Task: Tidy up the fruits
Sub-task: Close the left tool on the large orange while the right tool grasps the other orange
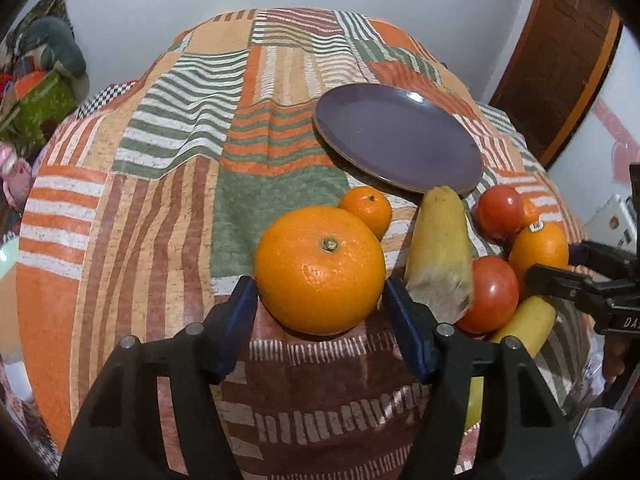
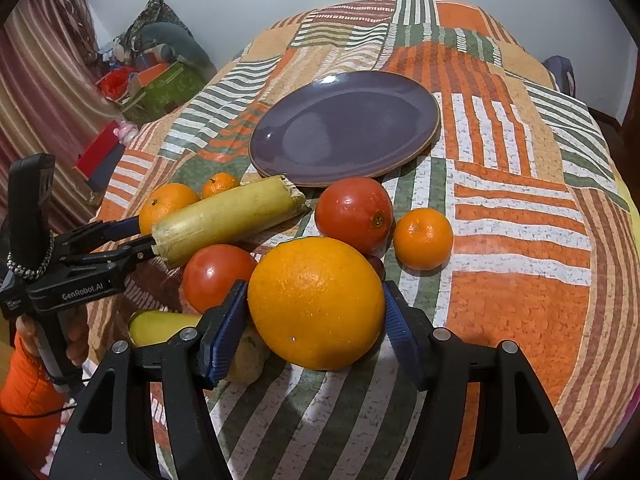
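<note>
My left gripper (image 1: 318, 282) is shut on a large orange (image 1: 320, 270) that rests on the patchwork cloth; both blue pads touch its sides. My right gripper (image 2: 314, 286) is shut on another large orange (image 2: 316, 302), which also sits on the cloth. Between the two lie a yellow cut stalk (image 2: 228, 218), two red tomatoes (image 2: 354, 212) (image 2: 218, 276) and two small mandarins (image 2: 423, 238) (image 2: 220, 184). Just beyond the fruit stands a purple plate (image 2: 348, 128) with nothing on it.
A yellow-green fruit (image 2: 160, 326) and a brownish lump (image 2: 248, 360) lie near the cloth's front edge by my right gripper. A hand in an orange sleeve (image 2: 24, 384) holds the left tool. Boxes and cloth bundles (image 2: 160, 76) stand beyond the far left edge.
</note>
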`<state>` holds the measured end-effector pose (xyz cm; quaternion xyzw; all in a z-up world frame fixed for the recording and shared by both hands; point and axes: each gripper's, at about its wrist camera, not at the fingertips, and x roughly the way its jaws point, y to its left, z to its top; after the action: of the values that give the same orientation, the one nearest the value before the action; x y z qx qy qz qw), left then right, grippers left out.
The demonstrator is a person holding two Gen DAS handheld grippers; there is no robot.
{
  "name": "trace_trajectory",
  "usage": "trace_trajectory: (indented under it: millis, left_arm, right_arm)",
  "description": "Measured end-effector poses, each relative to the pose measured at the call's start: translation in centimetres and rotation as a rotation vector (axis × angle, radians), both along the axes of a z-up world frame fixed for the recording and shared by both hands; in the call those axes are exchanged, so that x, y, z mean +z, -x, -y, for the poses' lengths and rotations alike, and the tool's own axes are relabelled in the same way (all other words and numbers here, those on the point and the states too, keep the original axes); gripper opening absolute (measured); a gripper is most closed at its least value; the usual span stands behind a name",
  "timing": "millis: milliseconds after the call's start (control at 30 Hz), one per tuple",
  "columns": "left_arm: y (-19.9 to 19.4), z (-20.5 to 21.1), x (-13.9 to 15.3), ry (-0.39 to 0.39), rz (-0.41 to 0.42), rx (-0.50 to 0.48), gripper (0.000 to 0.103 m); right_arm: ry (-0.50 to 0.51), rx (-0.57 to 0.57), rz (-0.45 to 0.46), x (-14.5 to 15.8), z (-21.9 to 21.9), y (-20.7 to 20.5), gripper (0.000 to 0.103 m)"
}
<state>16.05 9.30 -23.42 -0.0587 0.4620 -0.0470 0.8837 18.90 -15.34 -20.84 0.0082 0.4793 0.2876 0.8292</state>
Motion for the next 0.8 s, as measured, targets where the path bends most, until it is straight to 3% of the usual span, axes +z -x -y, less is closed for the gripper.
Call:
trace_trajectory:
  millis: [100,500,633,800]
  left_arm:
    - [0.4,-0.6,0.4,0.017,-0.006,0.017,0.064]
    - [3.5,-0.7,0.9,-0.052,-0.048,-0.001,0.065]
    - [2.5,-0.7,0.8,-0.043,-0.063,0.015,0.081]
    - [0.8,-0.9,0.6,-0.022,-0.048,0.028,0.083]
  right_arm:
    - [0.002,-0.003,0.003,0.1,0.1,0.0,0.062]
    - [0.019,-0.030,0.029,0.6,0.8,-0.2,0.062]
    - [0.022,-0.032,0.033,0.7,0.9,-0.2,0.062]
    - [0.018,-0.050,0.037,0.9,1.4,-0.4,0.062]
